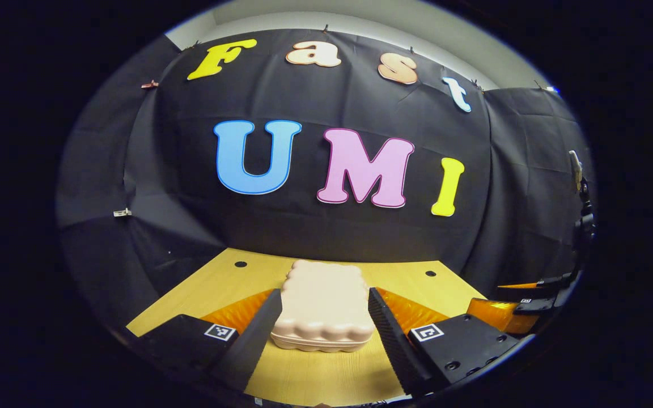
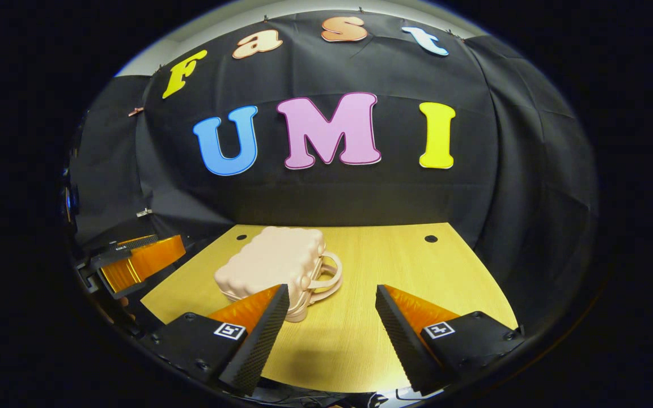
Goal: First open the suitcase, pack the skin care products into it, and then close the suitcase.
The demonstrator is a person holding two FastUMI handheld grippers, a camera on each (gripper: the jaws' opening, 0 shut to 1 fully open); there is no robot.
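A pale pink suitcase (image 1: 323,306) with a bumpy shell lies flat and closed on the wooden table (image 1: 326,374). My left gripper (image 1: 325,292) is open, its two fingers flanking the suitcase's sides; whether they touch it I cannot tell. In the right gripper view the suitcase (image 2: 272,263) lies left of centre, its loop handle (image 2: 329,275) pointing right. My right gripper (image 2: 332,290) is open and holds nothing; its left finger overlaps the suitcase's near corner. The left gripper (image 2: 134,263) shows at that view's far left, and the right gripper (image 1: 522,309) at the left gripper view's right edge.
Black cloth walls close the booth behind and on both sides of the table (image 2: 417,272). Two small dark holes (image 2: 430,238) sit near the table's back edge. Bare wood lies to the right of the suitcase.
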